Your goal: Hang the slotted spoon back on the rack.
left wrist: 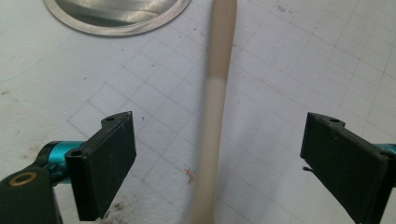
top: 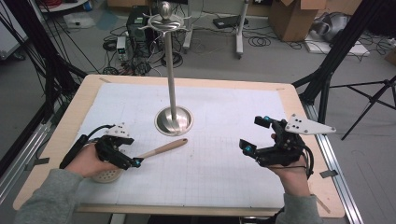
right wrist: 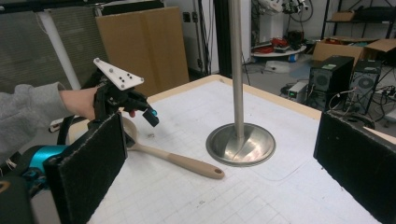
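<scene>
A pale wooden surface (top: 56, 140) carries a white gridded mat (top: 224, 140). Around it lies a grey workshop floor with tangled cables, computer towers (top: 135, 28), cardboard boxes (top: 299, 16) and black tripod legs (top: 369, 100).

Near the mat's middle stands a tall metal stand (top: 171, 70) on a round, shiny base (top: 173, 120), with hooks at the top.

A beige slotted spoon (top: 163, 149) lies flat on the mat, just in front of the base. Its handle end points toward the base; its round perforated head (top: 108, 176) sits under the person's left hand.

The left gripper (top: 133, 162) hovers low over the spoon, jaws spread wide. In the left gripper view the spoon's handle (left wrist: 212, 121) runs up between the two jaws without touching either.

The right gripper (top: 254, 135), held well apart at the right side of the mat, is also wide open and holds nothing. The right gripper view looks across the mat to the stand (right wrist: 237, 70), the spoon (right wrist: 182, 161) and the left gripper (right wrist: 150, 116).

No containers are on the surface.
</scene>
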A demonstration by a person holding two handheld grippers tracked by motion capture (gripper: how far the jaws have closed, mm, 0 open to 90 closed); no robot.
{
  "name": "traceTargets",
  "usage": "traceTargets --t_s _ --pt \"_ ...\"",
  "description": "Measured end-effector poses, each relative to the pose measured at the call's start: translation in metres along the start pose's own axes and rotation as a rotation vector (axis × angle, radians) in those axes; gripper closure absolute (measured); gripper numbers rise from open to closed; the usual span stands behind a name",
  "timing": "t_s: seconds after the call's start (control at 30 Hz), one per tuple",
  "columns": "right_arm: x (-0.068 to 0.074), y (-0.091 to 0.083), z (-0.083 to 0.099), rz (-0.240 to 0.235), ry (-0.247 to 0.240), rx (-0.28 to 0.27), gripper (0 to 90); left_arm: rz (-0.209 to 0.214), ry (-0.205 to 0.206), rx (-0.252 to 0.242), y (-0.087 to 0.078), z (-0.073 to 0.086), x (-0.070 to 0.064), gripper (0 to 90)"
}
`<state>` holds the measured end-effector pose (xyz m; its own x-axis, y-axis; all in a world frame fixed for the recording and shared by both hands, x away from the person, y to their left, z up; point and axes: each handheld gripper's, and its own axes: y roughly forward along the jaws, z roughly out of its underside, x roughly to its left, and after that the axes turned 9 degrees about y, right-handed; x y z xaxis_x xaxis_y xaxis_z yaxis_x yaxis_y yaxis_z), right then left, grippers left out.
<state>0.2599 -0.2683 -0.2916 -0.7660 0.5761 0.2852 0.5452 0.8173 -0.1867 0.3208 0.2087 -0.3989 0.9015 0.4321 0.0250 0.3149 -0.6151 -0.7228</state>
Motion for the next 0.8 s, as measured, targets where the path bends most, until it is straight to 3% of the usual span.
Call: traceTargets --t_s 0.17,0.2,0.23,0.47,0.63,0.8 --pt "-0.001 -0.003 0.001 0.005 0.006 0.001 1.4 0.007 0.020 0.003 0.007 -0.002 0.002 12.0" --pt "-0.001 -0.004 0.001 0.007 0.008 -0.001 1.4 0.024 0.019 0.005 0.008 -0.001 0.003 19.4" --pt "-0.001 -0.005 0.001 0.007 0.011 -0.002 1.4 0.036 0.020 0.010 0.009 -0.001 0.004 19.4" --pt "-0.002 -0.009 0.002 0.012 0.009 -0.007 1.4 0.050 0.012 0.053 0.013 0.000 0.006 21.9" --pt "-0.002 -0.010 0.003 0.017 0.008 -0.003 1.4 0.084 0.034 0.098 0.015 0.002 0.007 29.2" --pt "-0.002 -0.012 0.004 0.023 0.009 -0.004 1.4 0.077 0.027 0.130 0.016 0.005 0.010 34.8"
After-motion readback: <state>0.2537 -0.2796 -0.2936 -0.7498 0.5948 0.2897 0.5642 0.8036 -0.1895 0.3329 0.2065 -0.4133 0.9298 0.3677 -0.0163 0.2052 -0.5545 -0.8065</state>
